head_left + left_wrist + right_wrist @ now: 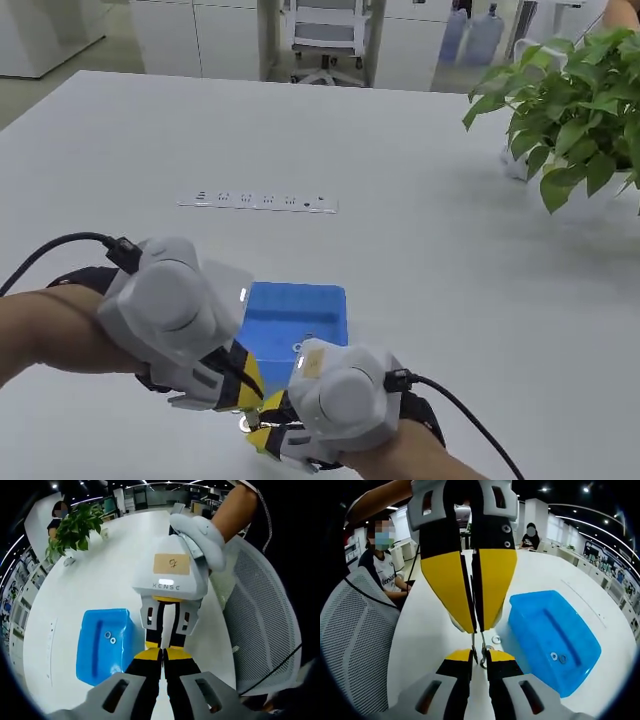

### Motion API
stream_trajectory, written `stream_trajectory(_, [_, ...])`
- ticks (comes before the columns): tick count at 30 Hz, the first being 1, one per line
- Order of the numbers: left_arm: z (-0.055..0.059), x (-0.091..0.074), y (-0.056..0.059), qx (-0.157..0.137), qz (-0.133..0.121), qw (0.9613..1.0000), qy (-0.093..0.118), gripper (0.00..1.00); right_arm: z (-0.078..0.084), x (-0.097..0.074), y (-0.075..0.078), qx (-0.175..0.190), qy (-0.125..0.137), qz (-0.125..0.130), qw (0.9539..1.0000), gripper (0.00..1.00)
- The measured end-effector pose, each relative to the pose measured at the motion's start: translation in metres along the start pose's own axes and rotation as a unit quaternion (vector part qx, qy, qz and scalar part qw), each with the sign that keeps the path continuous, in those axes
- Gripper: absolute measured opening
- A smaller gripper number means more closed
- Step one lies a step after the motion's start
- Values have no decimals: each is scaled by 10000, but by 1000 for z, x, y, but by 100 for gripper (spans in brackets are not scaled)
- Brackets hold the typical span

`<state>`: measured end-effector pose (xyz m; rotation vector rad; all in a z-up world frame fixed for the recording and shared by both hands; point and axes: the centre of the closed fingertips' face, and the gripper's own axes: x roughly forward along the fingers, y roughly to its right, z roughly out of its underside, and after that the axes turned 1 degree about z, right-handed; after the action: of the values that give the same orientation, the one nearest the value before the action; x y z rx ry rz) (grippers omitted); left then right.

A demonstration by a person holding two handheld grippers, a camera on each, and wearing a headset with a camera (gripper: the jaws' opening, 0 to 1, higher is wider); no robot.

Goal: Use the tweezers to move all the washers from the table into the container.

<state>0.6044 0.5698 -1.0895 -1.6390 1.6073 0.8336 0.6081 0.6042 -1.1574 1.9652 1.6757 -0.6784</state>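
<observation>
Left tool [163, 655] and right tool [479, 656] pinching thin metal tweezers [473, 645], round washers [554, 656], blue container [570, 630]

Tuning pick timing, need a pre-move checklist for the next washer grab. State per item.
1. tweezers clamped between the left gripper pads: ok.
2. right gripper grip on them: cannot tell.
3. Loose washer on the table near the tweezers' lower end: ok.
4. Anything pinched in the tips: cannot tell.
5. container open and close beside, two washers already inside: ok.
</observation>
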Motion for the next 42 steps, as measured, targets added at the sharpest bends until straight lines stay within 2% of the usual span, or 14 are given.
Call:
stream_trajectory(9, [-3,2,-4,-83,31,9999,82,5,3,0,1,26,-39,29,10000,12])
stream_trajectory(14, [-4,3,-5,-94,29,9999,108,5,7,0,2,197,-85,46,9998,11])
stream_trajectory(31, [-3,1,-6,-74,28,9999,80,5,7,-2,3,226,-136,64,9996,9])
stream_trajectory(42, [-12,-8,-8,-20,24,9999,131,5,-1,-11,6,269,-60,112,9996,9])
